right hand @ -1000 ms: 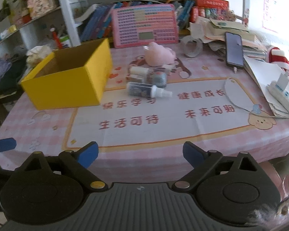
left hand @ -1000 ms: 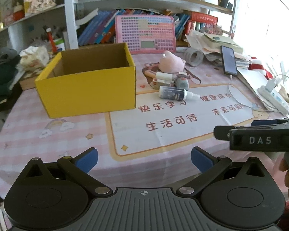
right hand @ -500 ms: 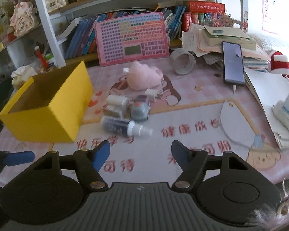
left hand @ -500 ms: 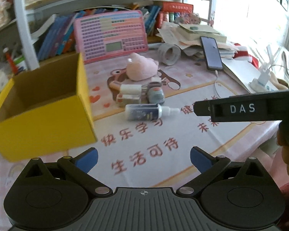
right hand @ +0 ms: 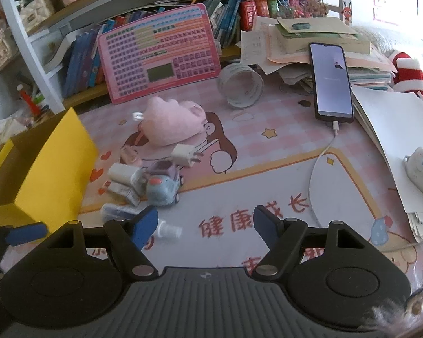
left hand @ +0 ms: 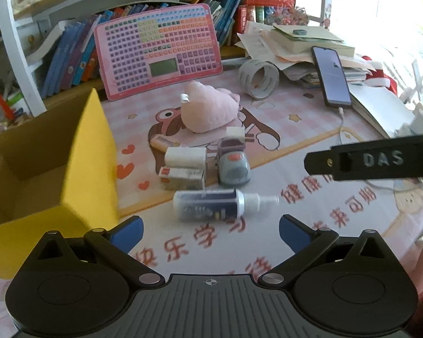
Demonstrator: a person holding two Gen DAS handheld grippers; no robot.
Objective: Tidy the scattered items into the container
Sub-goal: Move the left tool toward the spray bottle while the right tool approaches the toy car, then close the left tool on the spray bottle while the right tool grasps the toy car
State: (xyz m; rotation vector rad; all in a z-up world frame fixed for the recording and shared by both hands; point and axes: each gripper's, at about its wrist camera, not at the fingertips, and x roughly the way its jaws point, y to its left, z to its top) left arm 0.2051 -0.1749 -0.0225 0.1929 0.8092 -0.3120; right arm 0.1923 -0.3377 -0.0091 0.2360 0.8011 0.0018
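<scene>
Across the counter [left hand: 310,129] lies a pink checked cloth with a cartoon mat printed in red characters. Behind it a white shelf [right hand: 28,45] holds rows of blue-spined books, and a pink learning tablet with coloured keys [left hand: 158,48] leans against them. To the right sit a stack of papers, a dark smartphone [right hand: 332,81] on a white cable, and a roll of clear tape [right hand: 241,84] on its edge.

At the left stands the open yellow cardboard box [left hand: 59,174], upright, its mouth facing up. Just right of it the scattered items cluster. A clear spray bottle with a dark label and white nozzle [left hand: 214,204] lies on its side nearest the grippers, its long axis running left to right in the left wrist view, nozzle pointing right, away from the box. Behind it lie small white packets [left hand: 184,166] and a grey-blue toy car [right hand: 163,186], close together. A white plug adapter [right hand: 184,153] lies beyond the car, and a soft pink plush toy [right hand: 172,124] beyond that.

The left gripper [left hand: 210,229] hangs above the mat just short of the bottle, its jaws spread wide with nothing between them. The right gripper [right hand: 206,224] hovers to its right; its jaws are opening and empty, one blue tip overlapping the bottle in the right wrist view.
</scene>
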